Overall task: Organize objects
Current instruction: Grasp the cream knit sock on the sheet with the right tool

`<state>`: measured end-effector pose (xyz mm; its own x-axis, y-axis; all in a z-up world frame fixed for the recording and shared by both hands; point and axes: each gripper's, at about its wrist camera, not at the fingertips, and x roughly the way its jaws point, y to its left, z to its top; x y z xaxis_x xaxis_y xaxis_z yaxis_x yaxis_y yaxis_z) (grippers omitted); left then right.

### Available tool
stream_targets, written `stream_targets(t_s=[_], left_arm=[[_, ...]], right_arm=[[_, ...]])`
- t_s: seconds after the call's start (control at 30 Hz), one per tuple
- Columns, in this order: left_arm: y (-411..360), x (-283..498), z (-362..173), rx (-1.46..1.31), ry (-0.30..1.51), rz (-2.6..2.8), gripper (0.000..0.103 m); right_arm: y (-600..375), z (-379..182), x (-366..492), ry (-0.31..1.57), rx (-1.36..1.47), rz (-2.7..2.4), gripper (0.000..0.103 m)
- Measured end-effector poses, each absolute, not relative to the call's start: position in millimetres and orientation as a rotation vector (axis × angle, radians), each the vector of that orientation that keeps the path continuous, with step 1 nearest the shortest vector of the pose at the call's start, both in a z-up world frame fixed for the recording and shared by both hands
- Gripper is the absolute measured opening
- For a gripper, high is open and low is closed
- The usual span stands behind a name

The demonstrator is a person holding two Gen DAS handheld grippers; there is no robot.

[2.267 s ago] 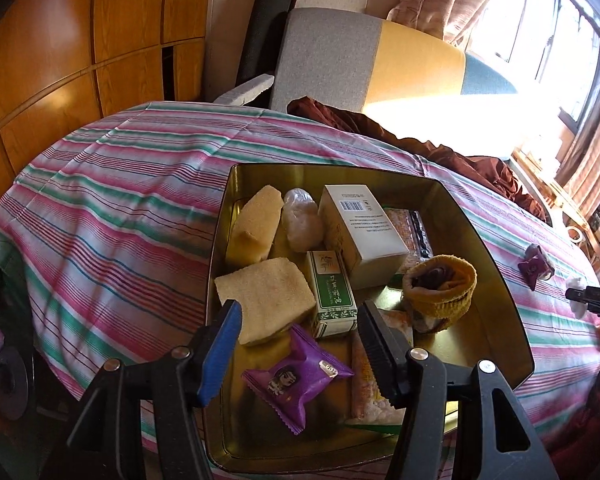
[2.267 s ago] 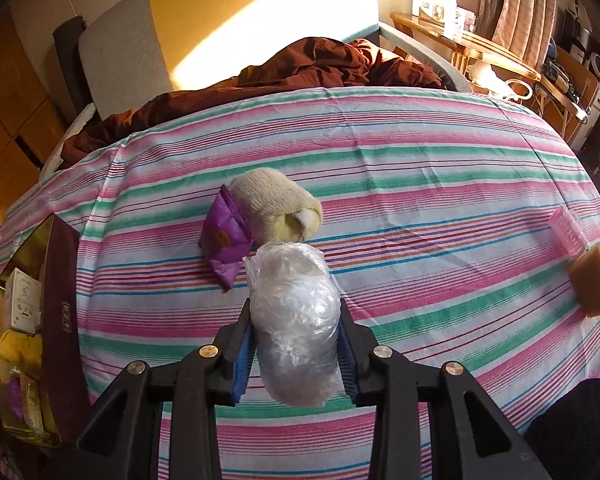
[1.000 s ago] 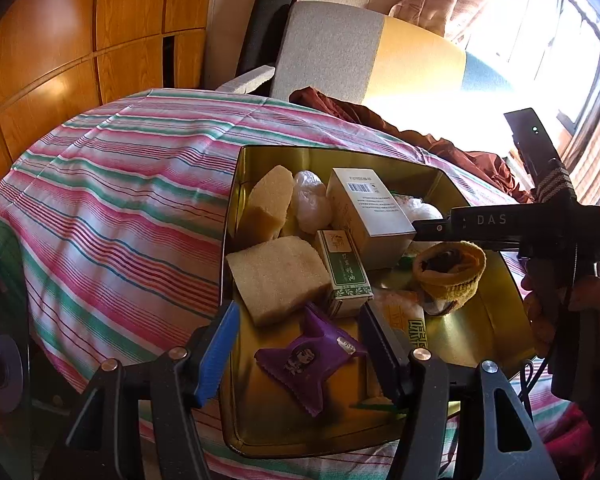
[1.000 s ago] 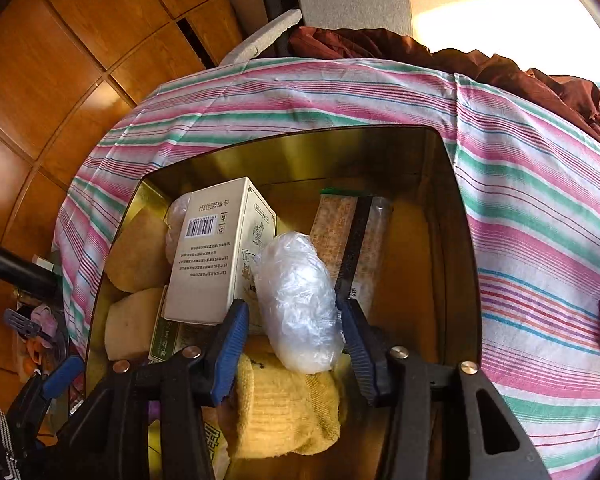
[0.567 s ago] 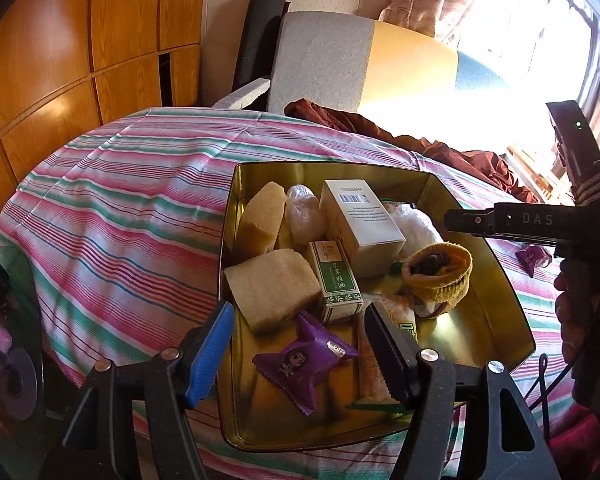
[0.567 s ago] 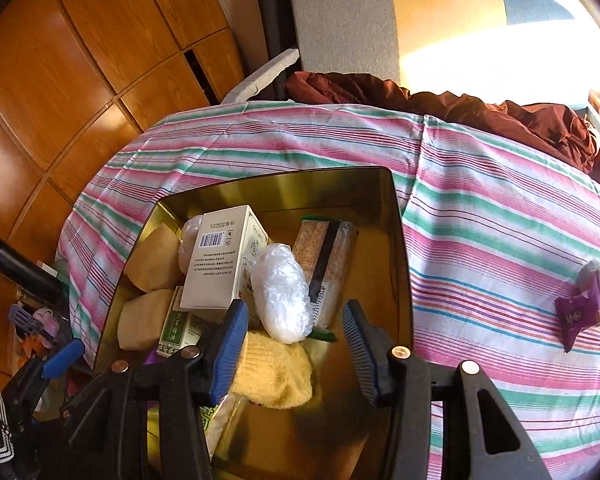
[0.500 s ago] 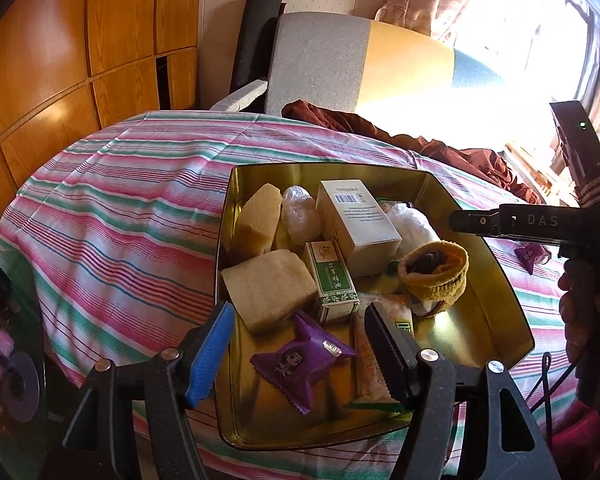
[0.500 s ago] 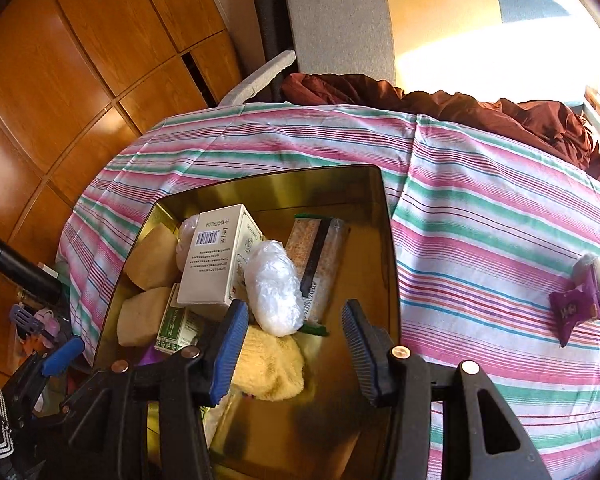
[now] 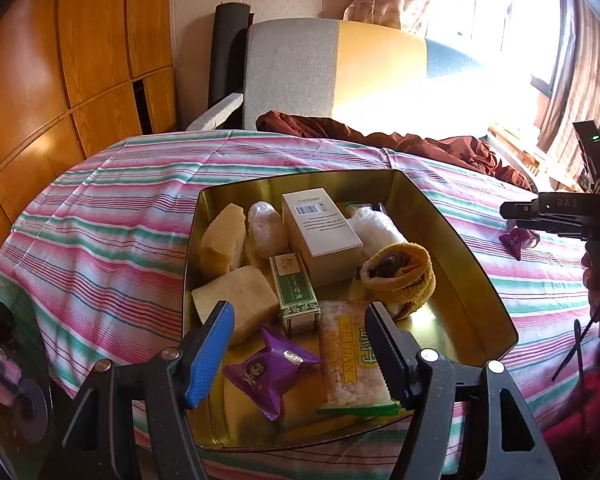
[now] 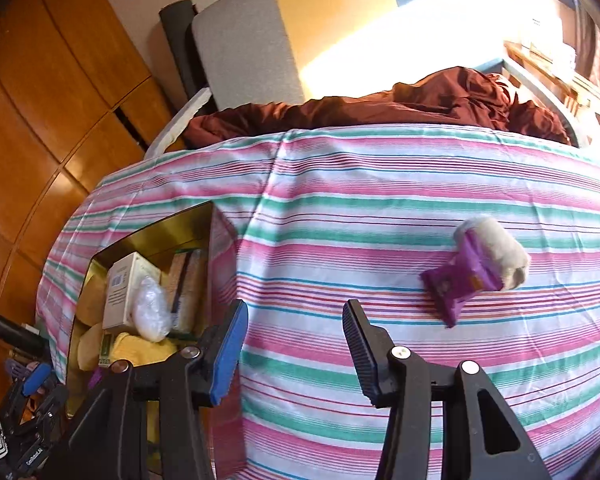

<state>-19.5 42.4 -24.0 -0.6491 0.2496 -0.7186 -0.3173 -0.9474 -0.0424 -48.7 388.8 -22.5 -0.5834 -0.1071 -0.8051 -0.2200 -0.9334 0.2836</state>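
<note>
A gold tin (image 9: 472, 248) on the striped cloth holds a white box (image 9: 320, 236), a clear plastic bundle (image 9: 376, 226), a yellow sock roll (image 9: 400, 276), sponges, a green box and a purple snack packet (image 9: 274, 368). My left gripper (image 9: 300, 344) is open and empty over the tin's near end. My right gripper (image 10: 294, 346) is open and empty over the cloth, right of the tin (image 10: 204, 216). The plastic bundle also shows in the right wrist view (image 10: 150, 310). A purple packet (image 10: 460, 280) leans on a pale sock roll (image 10: 500, 248) farther right.
A grey, yellow and blue armchair (image 9: 340, 72) with a brown cloth (image 10: 380, 108) stands behind the table. Wooden panels (image 9: 60, 60) line the left wall. The right gripper's body (image 9: 560, 216) shows at the left view's right edge.
My right gripper let go of the clear plastic bundle inside the tin, then drew back and swung right over the cloth. My left gripper stayed open above the tin.
</note>
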Motion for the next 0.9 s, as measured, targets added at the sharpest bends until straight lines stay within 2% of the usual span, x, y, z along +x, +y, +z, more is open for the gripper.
stream_targets(t_s=[0.37, 0.57, 0.67, 0.8, 0.9], left_arm=[[79, -21, -16, -1.067, 0.195, 2.529, 0.069], [100, -20, -17, -1.061, 0.236, 2.482, 0.069], [109, -22, -18, -1.065, 0.249, 2.464, 0.069], [121, -21, -19, -1.070, 0.273, 2.440, 0.069], [131, -21, -19, -1.065, 0.292, 2.421, 0.069]], right_arm=[[520, -36, -33, 0.768, -1.262, 2.418, 0.050], [548, -54, -49, 0.833, -1.279, 2.390, 0.050], [552, -64, -56, 0.820, -1.274, 2.380, 0.054], [565, -81, -61, 0.871, -1.276, 2.338, 0.054], [568, -93, -66, 0.962, -1.345, 2.349, 0.062]])
